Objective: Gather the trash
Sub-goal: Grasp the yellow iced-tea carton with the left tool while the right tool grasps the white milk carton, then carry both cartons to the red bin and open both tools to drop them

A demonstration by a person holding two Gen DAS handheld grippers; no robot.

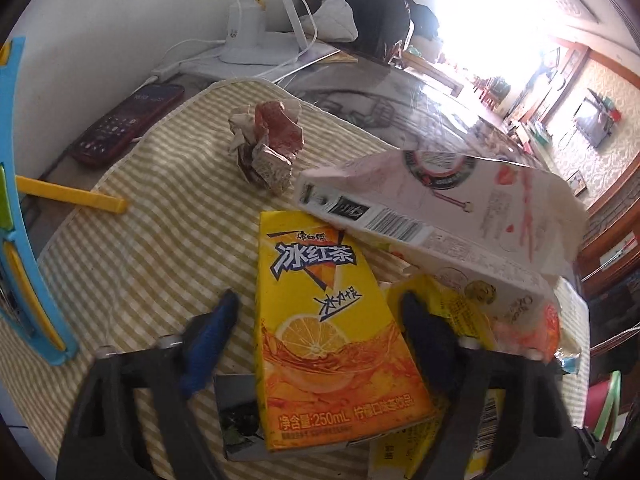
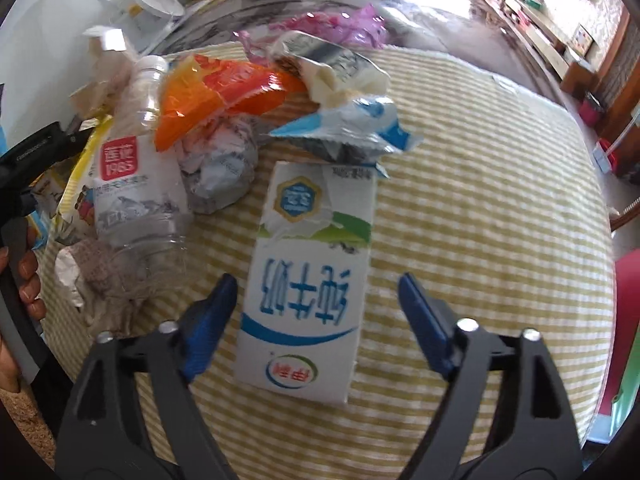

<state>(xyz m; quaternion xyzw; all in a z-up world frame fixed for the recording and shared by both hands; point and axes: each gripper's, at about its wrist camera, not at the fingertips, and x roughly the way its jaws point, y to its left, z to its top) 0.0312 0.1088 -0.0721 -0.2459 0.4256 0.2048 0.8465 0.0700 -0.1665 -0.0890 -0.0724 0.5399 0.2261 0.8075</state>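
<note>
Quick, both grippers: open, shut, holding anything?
Left gripper: open, jaws either side of the yellow tea carton, not clamped.
Right gripper: open, jaws either side of the milk carton, not clamped.

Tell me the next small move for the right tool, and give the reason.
Probably close the right tool on the white milk carton. Its blue fingers stand open on either side of the carton, which lies flat on the striped mat, apart from the other trash, so nothing blocks the grip.
</note>
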